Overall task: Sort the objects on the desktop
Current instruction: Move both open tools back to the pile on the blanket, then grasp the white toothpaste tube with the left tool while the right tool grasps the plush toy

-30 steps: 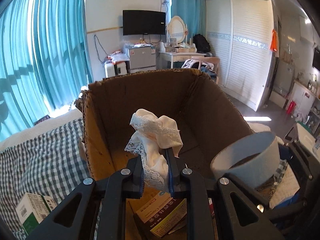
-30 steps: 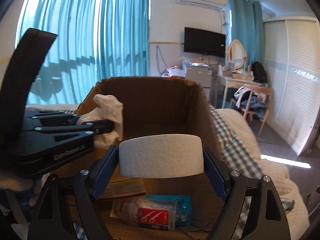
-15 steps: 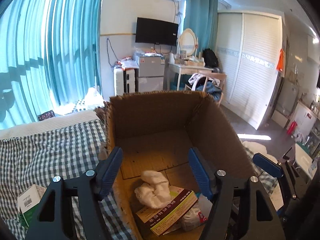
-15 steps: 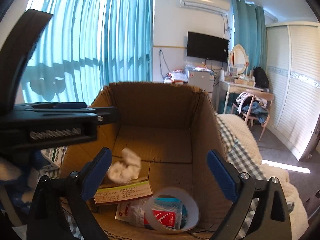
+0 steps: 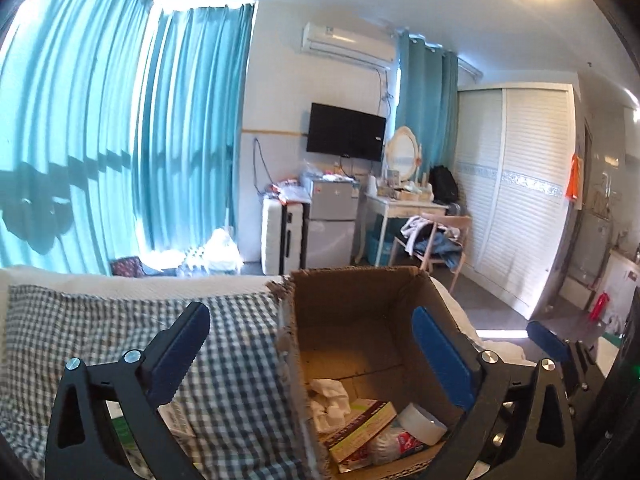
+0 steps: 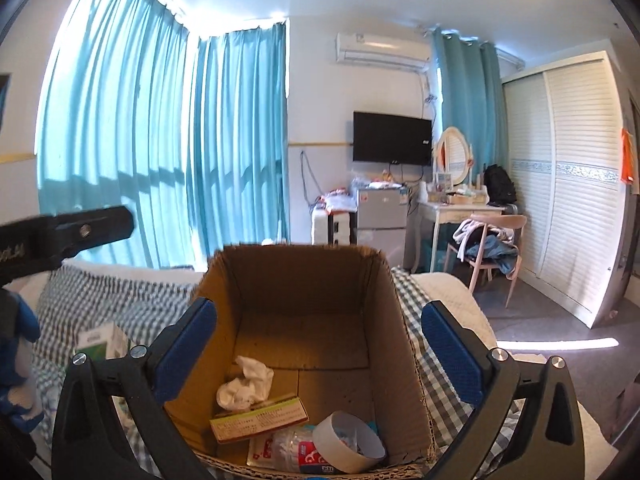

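Corrugated cardboard box (image 6: 296,280) on checked bedspread (image 5: 236,344), crumpled lace-edged white cloth (image 6: 246,386) and grey tape roll (image 6: 348,444) now lying inside, dropped from left gripper (image 5: 316,352) and right gripper (image 6: 320,348), both just spread wide, empty.

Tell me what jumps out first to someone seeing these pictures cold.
The open cardboard box in the middle, on a checked cloth, with a crumpled white cloth, a flat carton and a tape roll lying in it. Both the left gripper and right gripper stand wide open and empty above it. Bright teal curtains fill the left behind.
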A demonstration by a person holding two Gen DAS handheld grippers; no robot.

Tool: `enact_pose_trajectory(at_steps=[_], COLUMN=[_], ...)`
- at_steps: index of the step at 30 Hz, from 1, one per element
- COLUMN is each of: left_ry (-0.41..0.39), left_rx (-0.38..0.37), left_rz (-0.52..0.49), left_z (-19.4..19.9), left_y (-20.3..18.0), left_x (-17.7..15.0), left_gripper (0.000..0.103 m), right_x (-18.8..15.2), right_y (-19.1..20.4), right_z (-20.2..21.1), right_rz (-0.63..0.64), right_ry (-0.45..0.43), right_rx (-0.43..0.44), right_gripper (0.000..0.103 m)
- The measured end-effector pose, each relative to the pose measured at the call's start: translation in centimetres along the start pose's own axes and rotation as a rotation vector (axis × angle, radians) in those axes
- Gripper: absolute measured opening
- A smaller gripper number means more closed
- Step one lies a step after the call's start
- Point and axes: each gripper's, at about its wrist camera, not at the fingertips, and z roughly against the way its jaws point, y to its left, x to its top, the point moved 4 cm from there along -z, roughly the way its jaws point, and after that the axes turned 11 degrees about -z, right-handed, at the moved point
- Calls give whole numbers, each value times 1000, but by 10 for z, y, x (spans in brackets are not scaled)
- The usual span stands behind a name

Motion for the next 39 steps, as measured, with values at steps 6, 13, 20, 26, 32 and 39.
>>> enact_pose_trajectory(at_steps=[6, 13, 20, 26, 32, 39], left_ry=[-49, -34, -37, 26, 141, 266], left_rx=[88, 182, 254, 309, 363, 349], left_rz=[-50, -49, 37, 78, 129, 219], left_z=[38, 68, 94, 99, 95, 74], left_y=[21, 66, 112, 150, 189, 219], left_x=[-6, -9, -9, -33, -72, -127], left_gripper=[103, 103, 103, 103, 103, 103], right_x=[15, 16, 10, -6, -25, -57], right_y=[10, 50, 87, 117, 143, 170], right_z=[23, 35, 42, 35, 29, 8], right_rz=[5, 27, 41, 66, 99, 133], right_ry=[-70, -77, -86, -51, -31, 51], right_rx=[14, 99, 168, 228, 289, 354], right_gripper=[103, 103, 103, 103, 103, 103])
